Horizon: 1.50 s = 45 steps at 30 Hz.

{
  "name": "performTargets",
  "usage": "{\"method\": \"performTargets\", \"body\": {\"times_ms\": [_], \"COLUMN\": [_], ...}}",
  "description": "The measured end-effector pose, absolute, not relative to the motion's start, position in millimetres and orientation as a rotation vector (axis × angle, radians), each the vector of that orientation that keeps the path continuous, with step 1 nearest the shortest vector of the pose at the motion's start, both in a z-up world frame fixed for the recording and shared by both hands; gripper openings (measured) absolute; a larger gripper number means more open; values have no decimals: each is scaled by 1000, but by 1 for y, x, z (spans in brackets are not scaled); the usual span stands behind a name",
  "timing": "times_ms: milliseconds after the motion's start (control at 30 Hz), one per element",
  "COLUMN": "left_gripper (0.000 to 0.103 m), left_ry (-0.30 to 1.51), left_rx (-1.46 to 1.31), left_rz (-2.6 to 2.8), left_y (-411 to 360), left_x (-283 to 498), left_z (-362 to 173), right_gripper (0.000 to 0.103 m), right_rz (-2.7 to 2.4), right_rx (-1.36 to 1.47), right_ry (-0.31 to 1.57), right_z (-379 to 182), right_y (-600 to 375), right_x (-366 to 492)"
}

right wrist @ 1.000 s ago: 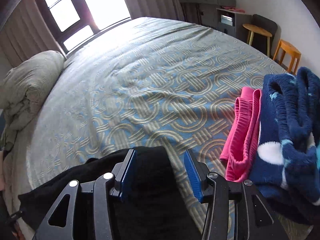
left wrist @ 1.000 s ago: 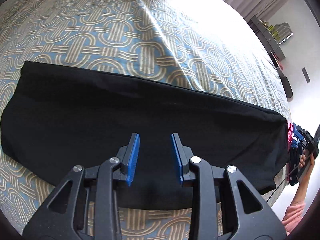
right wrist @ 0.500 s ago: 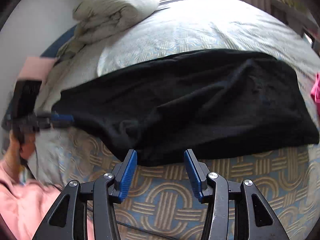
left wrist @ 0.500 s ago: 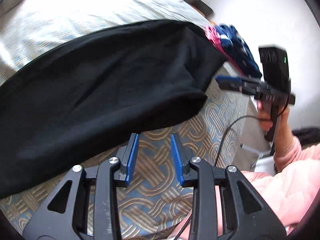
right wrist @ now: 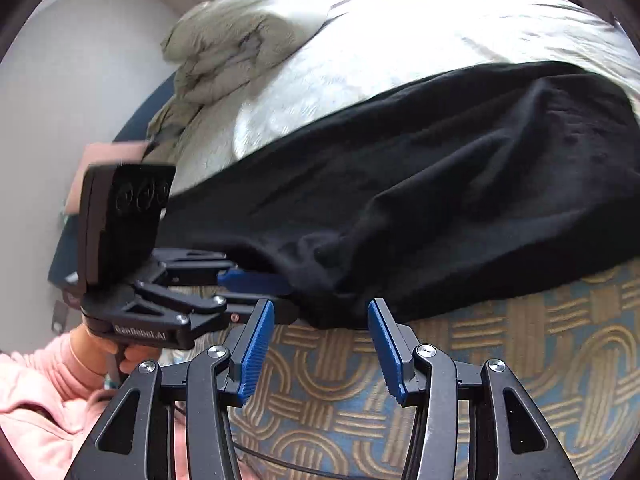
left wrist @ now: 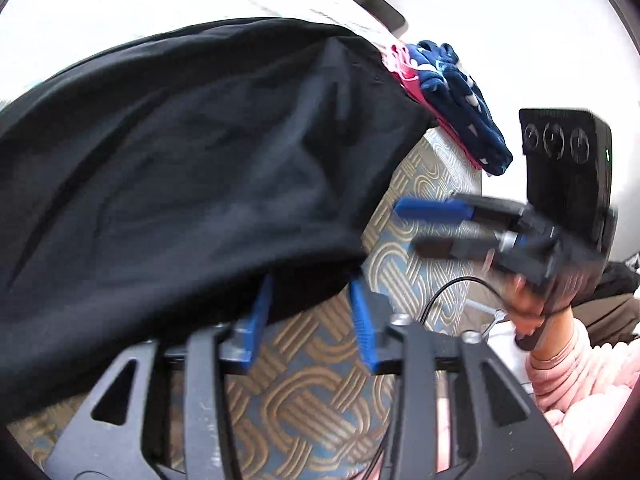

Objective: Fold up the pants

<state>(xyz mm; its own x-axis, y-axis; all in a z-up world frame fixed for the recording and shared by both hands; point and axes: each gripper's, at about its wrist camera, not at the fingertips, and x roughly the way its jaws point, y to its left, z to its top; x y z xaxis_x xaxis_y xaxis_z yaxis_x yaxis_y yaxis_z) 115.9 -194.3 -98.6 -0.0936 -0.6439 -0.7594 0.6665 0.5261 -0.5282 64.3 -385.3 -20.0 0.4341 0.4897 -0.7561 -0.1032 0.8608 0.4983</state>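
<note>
Black pants (left wrist: 192, 168) are lying flat across the bed (right wrist: 520, 360), stretched along its near edge, with one end bunching up near the near edge of the patterned bedspread.

Left gripper (left wrist: 312, 312) is hovering low at that near edge — tongs spread wide, nothing between them, blue pads (left wrist: 258, 320) just reaching the pants' hem; touching or not, cannot tell. From the right wrist view the same left gripper (right wrist: 256, 292) is coming in from the left side, its upper blue finger right at the bunched hem.

Right gripper (right wrist: 320, 340) is sitting over bare bedspread just short of the pants edge — tongs wide apart, holding nothing. In the left wrist view it (left wrist: 420, 228) is blurry, pointing toward the pants' end, apart from the cloth.

Pink garment (left wrist: 404, 76) and navy fleece (left wrist: 460, 108) are lying stacked just past the far end of the pants, at the bed's side edge. Rumpled beige duvet (right wrist: 232, 48) is piled at the head corner of the bed. Person's pink sleeve (left wrist: 572, 368) is showing behind the right gripper.
</note>
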Motion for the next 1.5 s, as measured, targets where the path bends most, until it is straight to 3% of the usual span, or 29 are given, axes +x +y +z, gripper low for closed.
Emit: {"method": "performTargets", "body": {"times_ms": [100,233,300,400,433,500,667,733,833,900,933,1067,1200,1333,1500], "left_gripper": [52,50,32,28,28,28,26,26,26,26,26,30,47,47,47], "left_ry": [1255,1244,1217,1177,1174,1181,1221,1230,1249,1227,1212,1180,1110,1091,1001], "left_rx": [1,12,43,73,76,88,45,48,60,72,74,-5,-151,-435,-596], "left_rz": [-1108,-1098,-1083,-1083,-1085,-1082,-1077,-1075,-1073,-1056,-1041,-928,-634,-293,-56], "left_y": [-214,-235,-237,-232,-229,-225,-224,-224,-214,-202,-193,-125,-19,108,207], "left_x": [120,116,108,94,90,86,91,92,93,93,93,106,126,140,135], "left_z": [-102,-107,-105,-100,-100,-104,-111,-110,-107,-98,-94,-74,-65,-82,-93], "right_gripper": [51,64,70,72,70,20,19,20,31,57,60,62,62,62,62], "right_rz": [214,-105,-146,-157,-150,-173,-274,-273,-304,-393,-438,-636,-524,-185,328], "right_rx": [522,847,1025,1170,1194,1151,913,888,774,677,634,397,330,247,-20], "right_ry": [989,872,792,758,755,760,869,865,892,921,922,908,924,955,1040], "right_z": [-14,-30,-48,-73,-79,-78,-71,-72,-59,-46,-38,-7,8,12,3], "right_y": [-440,-544,-585,-612,-614,-614,-618,-616,-605,-598,-595,-587,-562,-474,-315], "right_x": [55,34,25,27,31,34,44,43,41,42,40,36,43,79,118]}}
